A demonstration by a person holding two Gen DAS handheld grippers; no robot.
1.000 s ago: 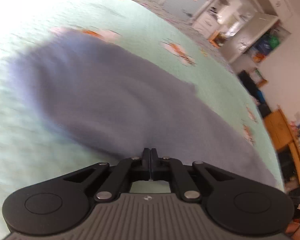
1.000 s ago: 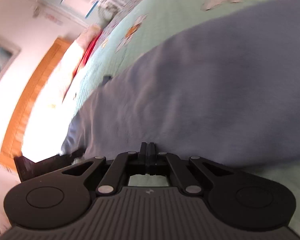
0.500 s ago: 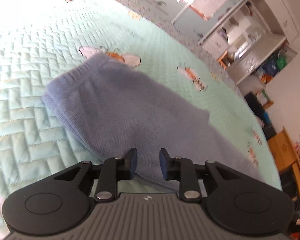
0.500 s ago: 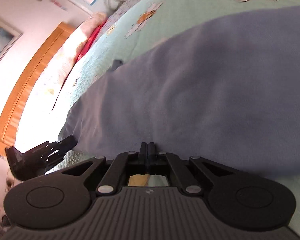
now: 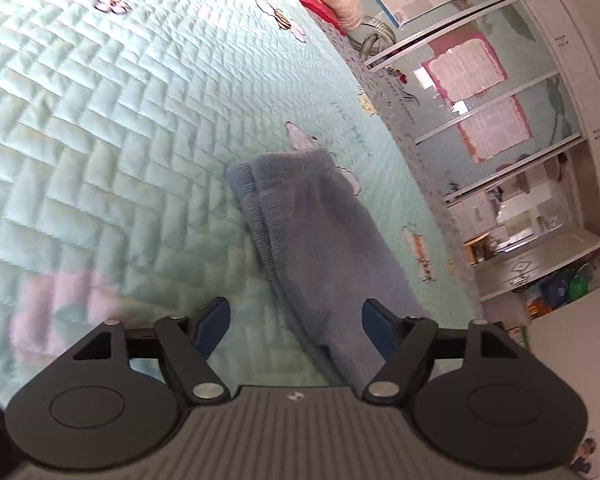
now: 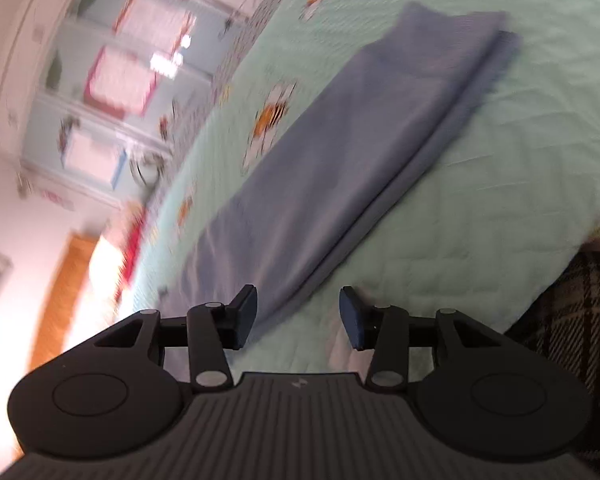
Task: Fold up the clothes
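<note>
A grey-blue knit garment (image 5: 320,236) lies folded into a long narrow strip on the mint quilted bedspread (image 5: 100,128). My left gripper (image 5: 295,326) hovers at one end of the strip, jaws opening wide, pads clear of the cloth. In the right wrist view the same garment (image 6: 340,152) stretches away in two stacked layers. My right gripper (image 6: 298,316) sits back from its near end, jaws opening, nothing pressed between them. That view is motion-blurred.
The bedspread (image 6: 500,200) carries bee and flower prints. A wardrobe with posters (image 5: 480,76) stands beyond the bed, shelves with clutter (image 5: 540,264) to the right. A wooden headboard (image 6: 64,292) and plaid fabric (image 6: 572,344) sit at the right view's edges.
Both grippers were shut on the garment's edge; both have let go and opened. Each has pulled back and rolled, and the garment now lies flat as a narrow strip.
</note>
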